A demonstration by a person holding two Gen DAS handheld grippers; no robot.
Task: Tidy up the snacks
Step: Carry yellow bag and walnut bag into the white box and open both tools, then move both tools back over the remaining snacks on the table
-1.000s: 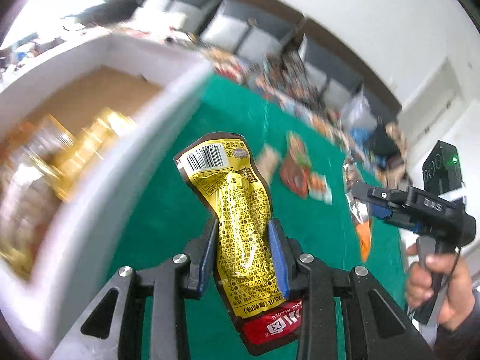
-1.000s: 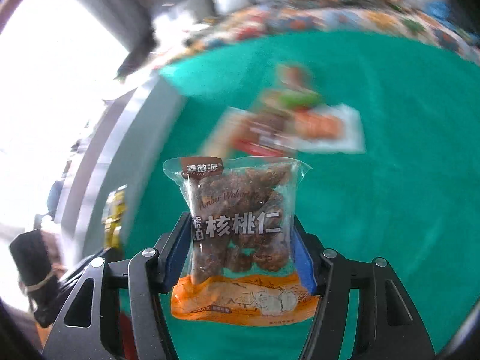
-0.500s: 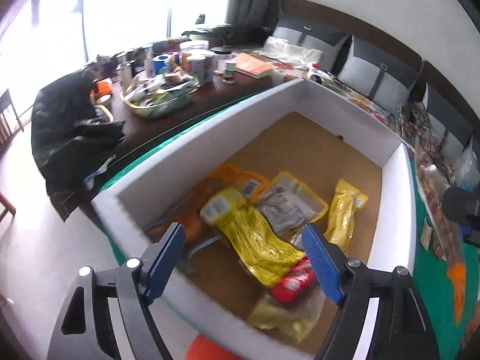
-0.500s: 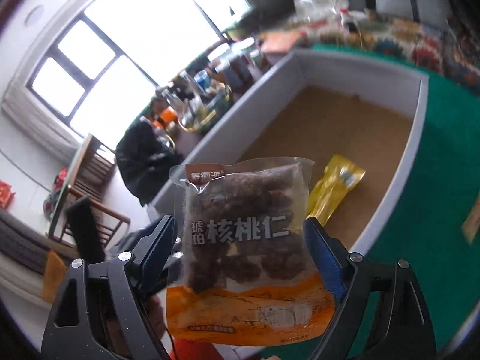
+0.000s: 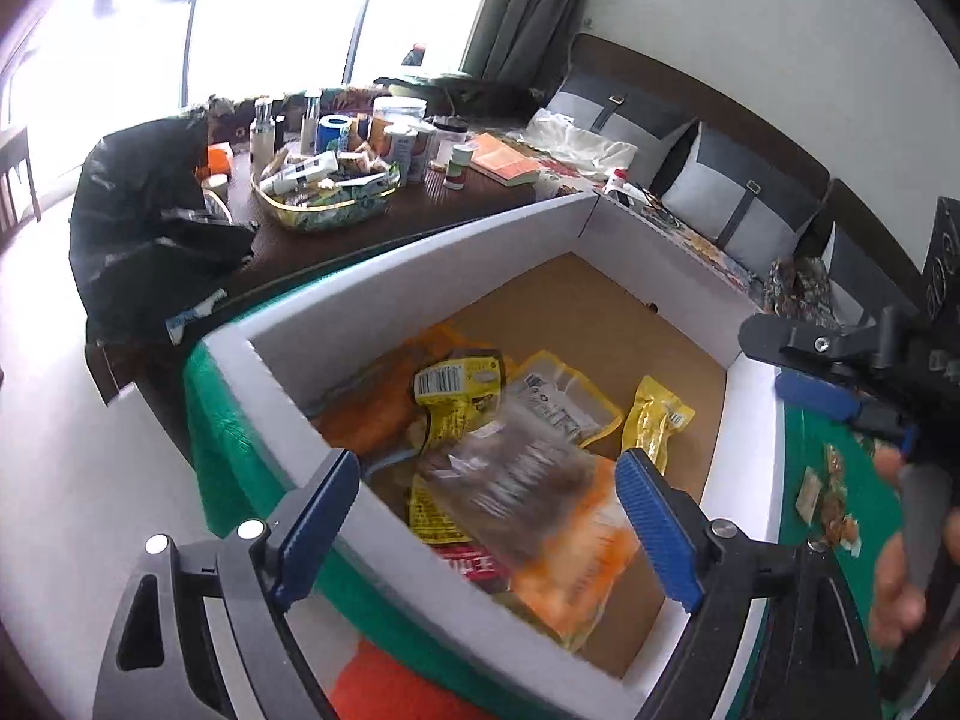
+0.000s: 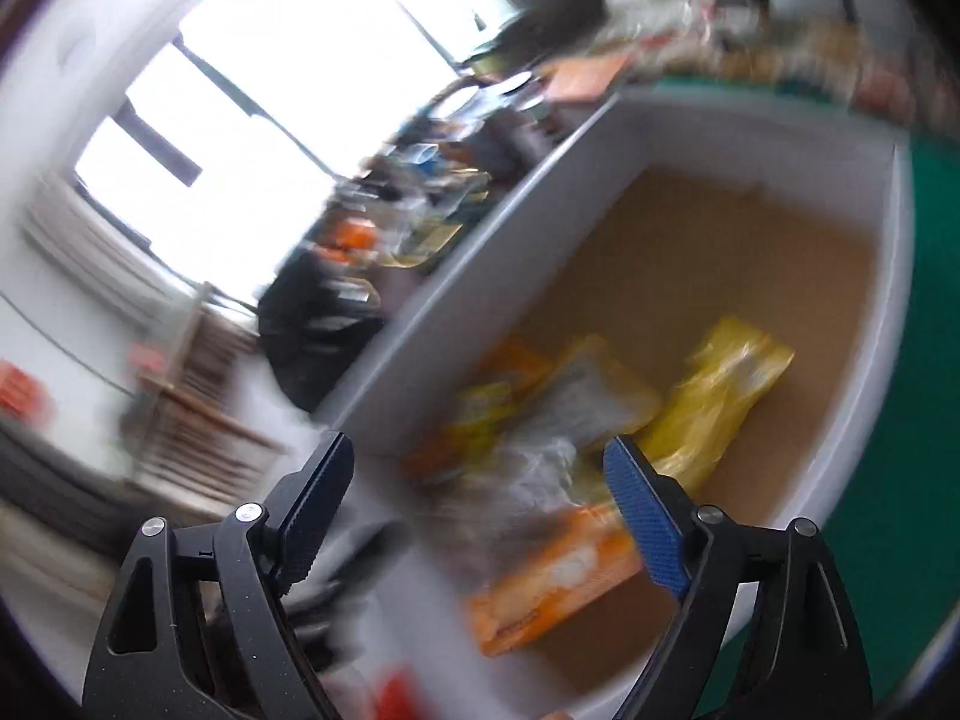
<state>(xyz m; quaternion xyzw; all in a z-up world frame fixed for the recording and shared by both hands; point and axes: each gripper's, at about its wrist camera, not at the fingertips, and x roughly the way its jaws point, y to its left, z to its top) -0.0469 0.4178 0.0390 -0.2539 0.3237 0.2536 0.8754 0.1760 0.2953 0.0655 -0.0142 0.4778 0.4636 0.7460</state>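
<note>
Home living room: cushioned bench (image 5: 708, 180), curtained window (image 5: 528, 0), cluttered table (image 5: 360, 192).

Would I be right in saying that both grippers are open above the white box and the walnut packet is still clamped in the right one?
Not quite: the right gripper is empty. The left wrist view shows the walnut packet loose inside the white box. Both grippers, including the left gripper, are open.

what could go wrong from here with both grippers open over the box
The walnut packet is blurred, apparently mid-drop; it may settle on the heap at the near end of the white box rather than on bare floor. The left gripper and right gripper hang close together, so pulling back might make them collide.
</note>
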